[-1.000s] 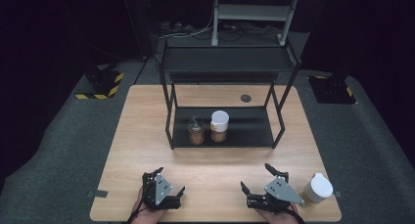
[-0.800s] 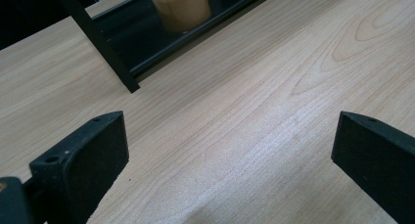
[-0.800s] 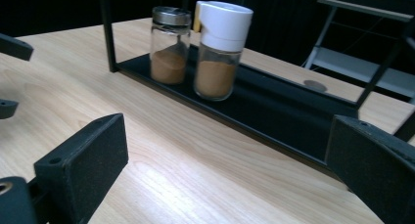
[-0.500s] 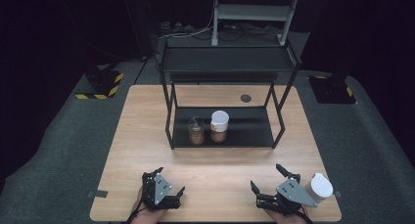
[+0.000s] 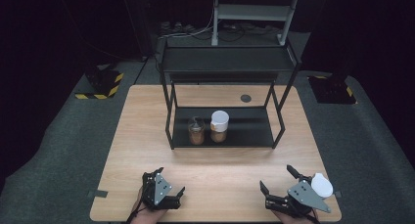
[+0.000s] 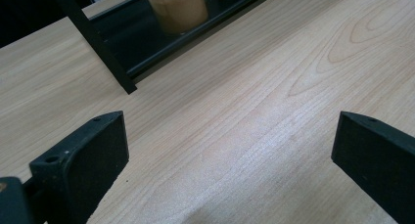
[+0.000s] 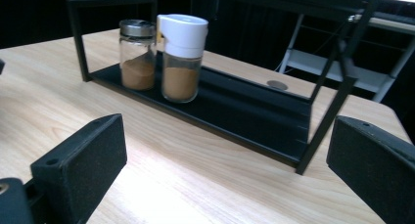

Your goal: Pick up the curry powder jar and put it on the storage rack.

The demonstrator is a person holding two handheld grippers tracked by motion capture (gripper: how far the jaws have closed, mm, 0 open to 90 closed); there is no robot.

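White-capped jar at desk's front right corner, just beside right gripper; both grippers spread, empty. Likely light, glass, slippery: grip body below cap.

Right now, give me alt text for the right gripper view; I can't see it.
Two spice jars of brown powder stand side by side on the bottom shelf of a black rack: a metal-lidded jar and a white-capped jar. The right gripper is open over the wooden table, holding nothing.
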